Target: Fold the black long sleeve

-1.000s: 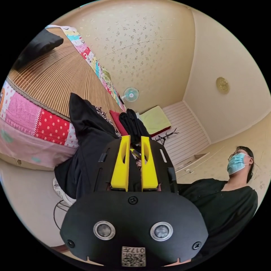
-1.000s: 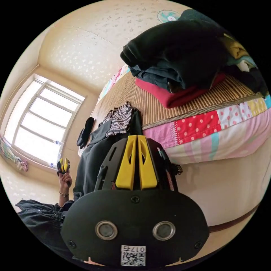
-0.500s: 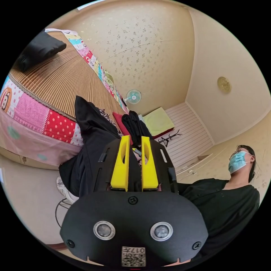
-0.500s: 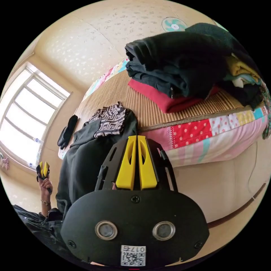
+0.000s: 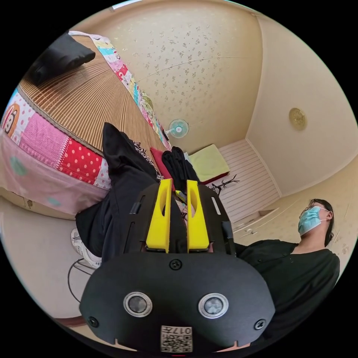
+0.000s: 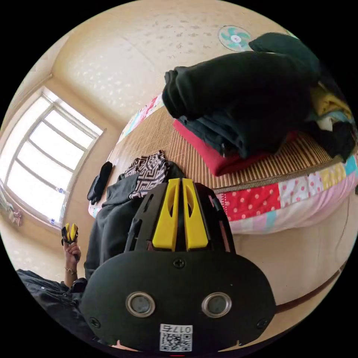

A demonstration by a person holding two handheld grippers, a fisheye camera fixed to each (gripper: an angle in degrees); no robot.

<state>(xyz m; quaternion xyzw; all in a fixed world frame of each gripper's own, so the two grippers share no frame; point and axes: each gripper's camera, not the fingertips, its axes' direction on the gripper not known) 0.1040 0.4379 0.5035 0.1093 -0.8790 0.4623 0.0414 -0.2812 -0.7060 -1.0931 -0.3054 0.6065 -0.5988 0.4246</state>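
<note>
The black long sleeve [image 5: 119, 179] hangs off the bed's edge toward the floor, and a black-and-white patterned part [image 6: 149, 173] of it lies on the mat. My right gripper [image 6: 181, 180] is shut, its tips right against the garment [image 6: 112, 223]; no cloth shows between the jaws. My left gripper [image 5: 178, 182] has its jaws a little apart with nothing in the gap. In the right gripper view the left gripper [image 6: 69, 232] is held up in a hand, apart from the garment.
A straw mat [image 5: 74, 100] covers the bed over a patchwork quilt [image 6: 261, 201]. A stack of folded clothes [image 6: 238, 104] sits on the mat, and a small black item [image 5: 59, 61] lies at the far end. A person [image 5: 298, 268] stands beside the bed. A shoe [image 5: 84, 250] lies on the floor.
Both cameras shifted slightly, and the folded stack looms larger in the right gripper view. The garment still hangs off the bed as before. Neither gripper's jaws changed.
</note>
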